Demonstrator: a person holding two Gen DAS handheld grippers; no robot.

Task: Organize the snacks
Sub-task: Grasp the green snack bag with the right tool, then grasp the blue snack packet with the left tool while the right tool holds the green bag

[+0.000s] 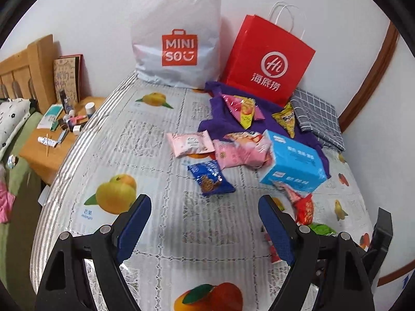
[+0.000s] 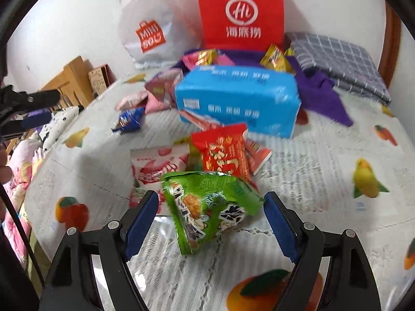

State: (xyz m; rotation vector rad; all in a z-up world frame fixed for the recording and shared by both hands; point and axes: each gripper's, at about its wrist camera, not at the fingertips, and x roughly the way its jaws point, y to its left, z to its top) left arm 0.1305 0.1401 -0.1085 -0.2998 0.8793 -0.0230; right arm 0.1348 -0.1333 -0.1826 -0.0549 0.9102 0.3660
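Note:
Snack packets lie scattered on a fruit-print tablecloth (image 1: pixel 155 155). A green packet (image 2: pixel 207 207) lies between my right gripper's (image 2: pixel 210 204) blue pads, which stand close to its edges without visibly pressing it. Behind it are a red packet (image 2: pixel 225 150), a white-and-pink packet (image 2: pixel 155 165) and a blue box (image 2: pixel 233 96). My left gripper (image 1: pixel 205 207) is open over bare cloth with nothing between its fingers. Ahead of it lie a dark blue cookie packet (image 1: pixel 210 178), pink packets (image 1: pixel 190 142) and the blue box (image 1: pixel 293 160).
A white Miniso bag (image 1: pixel 176 33) and a red paper bag (image 1: pixel 269 59) stand against the back wall. A purple cloth (image 1: pixel 223 119) with more packets and a folded checked cloth (image 1: pixel 316 114) lie in front. A cluttered bedside table (image 1: pixel 52 134) is at the left.

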